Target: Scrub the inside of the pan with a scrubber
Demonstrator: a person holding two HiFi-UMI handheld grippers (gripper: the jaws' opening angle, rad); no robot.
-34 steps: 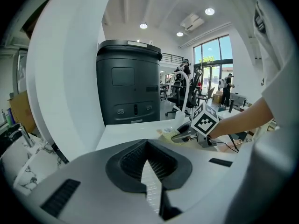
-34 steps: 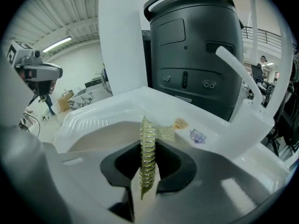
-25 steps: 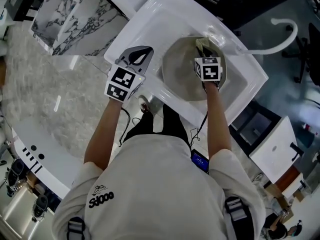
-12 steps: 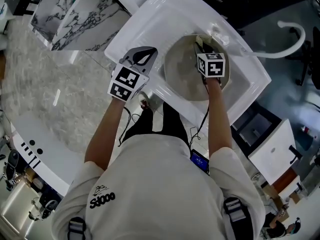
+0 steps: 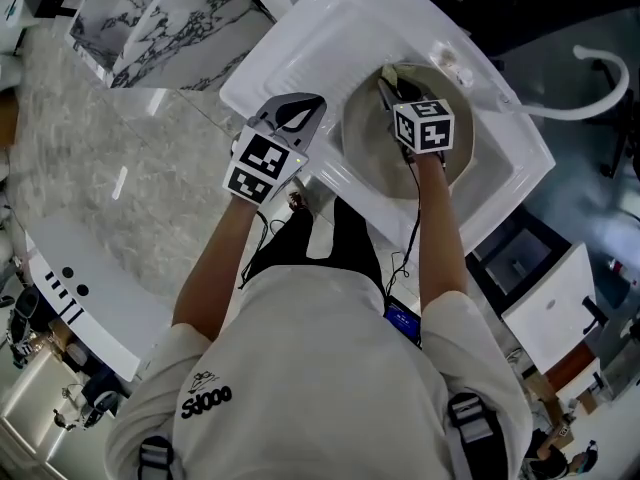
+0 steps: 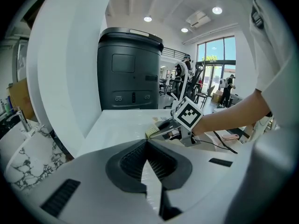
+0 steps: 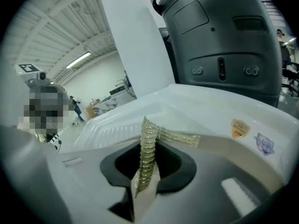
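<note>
A round grey-beige pan (image 5: 380, 153) lies in the basin of a white sink (image 5: 330, 28). My right gripper (image 5: 387, 86) reaches into the pan at its far side, shut on a glittery yellow-green scrubber (image 5: 397, 73). In the right gripper view the scrubber (image 7: 148, 139) stands pinched between the jaws of the right gripper (image 7: 146, 146), with the pan's pale inner wall (image 7: 233, 155) beyond. My left gripper (image 5: 297, 110) rests over the sink's left ledge, shut on nothing. In the left gripper view the left gripper (image 6: 146, 142) points toward the right gripper (image 6: 161, 131) and scrubber (image 6: 152, 133).
A large black bin (image 6: 128, 69) stands behind the sink, also in the right gripper view as the black bin (image 7: 219, 41). Marble-patterned panels (image 5: 150, 18) and a speckled counter (image 5: 100, 168) lie left. A white curved hose (image 5: 585, 93) and a white cabinet (image 5: 550, 293) are to the right.
My right gripper has shifted a little toward the pan's far left side with the scrubber. The left gripper stays at the sink's ledge, still shut.
</note>
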